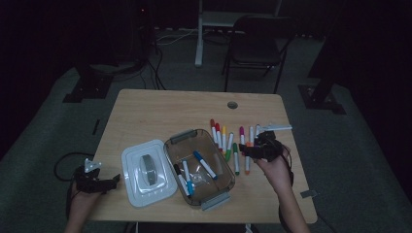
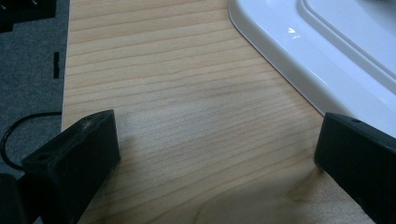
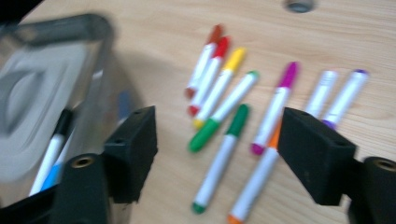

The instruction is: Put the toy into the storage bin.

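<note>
The right gripper (image 1: 253, 147) is being held over the loose markers (image 3: 233, 135) on the right part of the table (image 1: 160, 107), with its jaws standing wide apart and nothing pinched between them. In the right gripper view the green-capped marker (image 3: 219, 156) and the orange-tipped marker (image 3: 257, 182) are being framed between the two black jaws, but no contact with either is being made. The left gripper (image 1: 104, 183) is being rested low at the near left edge of the table, its jaws likewise spread with only bare wood between them; its right jaw is sitting just beside the rim of the white lid (image 2: 317, 60), and whether that rim is being touched cannot be told.

The work is judged to be the gathering of markers into the clear container (image 1: 171, 151) standing at the middle of the table, with the lid lying to its left. About three markers, a black-capped one (image 1: 179, 175) and blue-capped ones among them, are already lying inside. The greater part of the job is judged to be left: roughly ten markers are still lying in a row to the right of the container, near but outside it, and the lid is not yet being fitted.
</note>
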Available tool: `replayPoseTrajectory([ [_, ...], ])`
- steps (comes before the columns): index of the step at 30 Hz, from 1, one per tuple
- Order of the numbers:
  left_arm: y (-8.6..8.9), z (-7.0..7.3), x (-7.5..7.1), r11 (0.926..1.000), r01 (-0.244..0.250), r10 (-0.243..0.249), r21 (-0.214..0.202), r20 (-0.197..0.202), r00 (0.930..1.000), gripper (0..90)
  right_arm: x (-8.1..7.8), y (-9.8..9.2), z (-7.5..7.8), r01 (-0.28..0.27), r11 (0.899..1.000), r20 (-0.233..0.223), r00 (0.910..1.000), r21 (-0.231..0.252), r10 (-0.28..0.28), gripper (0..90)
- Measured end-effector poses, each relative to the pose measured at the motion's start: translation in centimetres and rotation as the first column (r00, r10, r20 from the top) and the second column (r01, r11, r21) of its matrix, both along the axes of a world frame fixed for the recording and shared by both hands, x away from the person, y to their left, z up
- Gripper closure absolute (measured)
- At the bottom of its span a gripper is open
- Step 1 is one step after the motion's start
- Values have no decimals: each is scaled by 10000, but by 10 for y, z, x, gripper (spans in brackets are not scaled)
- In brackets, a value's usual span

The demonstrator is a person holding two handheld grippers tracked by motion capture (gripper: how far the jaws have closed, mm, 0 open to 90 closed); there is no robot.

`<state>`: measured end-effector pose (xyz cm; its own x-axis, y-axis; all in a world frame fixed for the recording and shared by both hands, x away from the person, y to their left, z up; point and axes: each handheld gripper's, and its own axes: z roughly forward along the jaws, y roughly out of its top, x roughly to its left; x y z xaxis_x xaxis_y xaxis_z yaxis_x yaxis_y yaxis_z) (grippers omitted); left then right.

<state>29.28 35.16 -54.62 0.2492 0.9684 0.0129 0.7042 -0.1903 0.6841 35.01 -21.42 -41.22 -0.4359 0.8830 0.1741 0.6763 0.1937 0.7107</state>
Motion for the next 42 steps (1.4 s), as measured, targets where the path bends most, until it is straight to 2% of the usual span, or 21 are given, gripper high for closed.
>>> replayPoseTrajectory([
  [2, 0, 0, 0, 10000, -4, 4, -5, 4, 10000, 5, 5, -12, -4, 468, 9989, -224, 9987, 65, -466, 251],
  [5, 0, 0, 0, 10000, -4, 4, -6, 3, 10000, 5, 9, -26, -9, 753, 9967, -490, 9961, 304, -737, 333],
  [6, 0, 0, 0, 10000, -5, 5, -7, 4, 10000, 5, 12, -31, -11, 802, 9966, -562, 9953, 191, -790, 366],
  [8, 0, 0, 0, 10000, -4, 4, -5, 4, 10000, 5, 17, -40, -17, 1076, 9940, -716, 9918, 188, -1060, 367],
  [10, 0, 0, 0, 10000, -6, 6, -7, 5, 10000, 5, 22, -44, -20, 1326, 9912, -697, 9887, -13, -1324, 367],
  [13, 0, 0, 0, 10000, -6, 6, -6, 4, 10000, 5, 33, -53, -27, 1820, 9826, -858, 9791, -363, -1845, 365],
  [15, 0, 0, 0, 10000, -6, 6, -8, 5, 10000, 5, 42, -57, -32, 1948, 9803, -1109, 9741, -327, -1973, 394],
  [20, 0, 0, 0, 10000, -4, 4, -5, 4, 10000, 5, 58, -61, -39, 2152, 9744, -1202, 9677, -652, -2218, 420],
  [21, 0, 0, 0, 10000, -5, 5, -4, 4, 10000, 5, 68, -62, -44, 2375, 9697, -1251, 9619, -574, -2430, 436],
  [23, 0, 0, 0, 10000, -4, 4, -4, 4, 10000, 5, 78, -61, -49, 2412, 9690, -1380, 9593, -543, -2465, 501],
  [24, 0, 0, 0, 10000, -8, 8, -10, 5, 10000, 5, 83, -60, -53, 2467, 9680, -1394, 9580, -458, -2508, 505],
  [26, 0, 0, 0, 10000, -3, 3, -5, 2, 10000, 5, 91, -59, -58, 2575, 9644, -1423, 9541, -601, -2637, 505],
  [30, 0, 0, 0, 10000, -5, 5, -6, 4, 10000, 5, 107, -56, -72, 2722, 9608, -1770, 9443, -534, -2774, 562],
  [36, 0, 0, 0, 10000, -3, 3, -5, 4, 10000, 5, 120, -51, -90, 2912, 9546, -2119, 9308, -621, -2978, 594],
  [38, 0, 0, 0, 10000, -4, 4, -4, 3, 10000, 5, 122, -51, -92, 2940, 9529, -2113, 9292, -748, -3033, 597],
  [39, 0, 0, 0, 10000, -2, 2, -5, 4, 10000, 5, 125, -51, -97, 2993, 9507, -2270, 9233, -808, -3099, 603],
  [42, 0, 0, 0, 10000, -3, 3, -4, 3, 10000, 5, 127, -53, -102, 3065, 9470, -2401, 9162, -958, -3209, 626],
])
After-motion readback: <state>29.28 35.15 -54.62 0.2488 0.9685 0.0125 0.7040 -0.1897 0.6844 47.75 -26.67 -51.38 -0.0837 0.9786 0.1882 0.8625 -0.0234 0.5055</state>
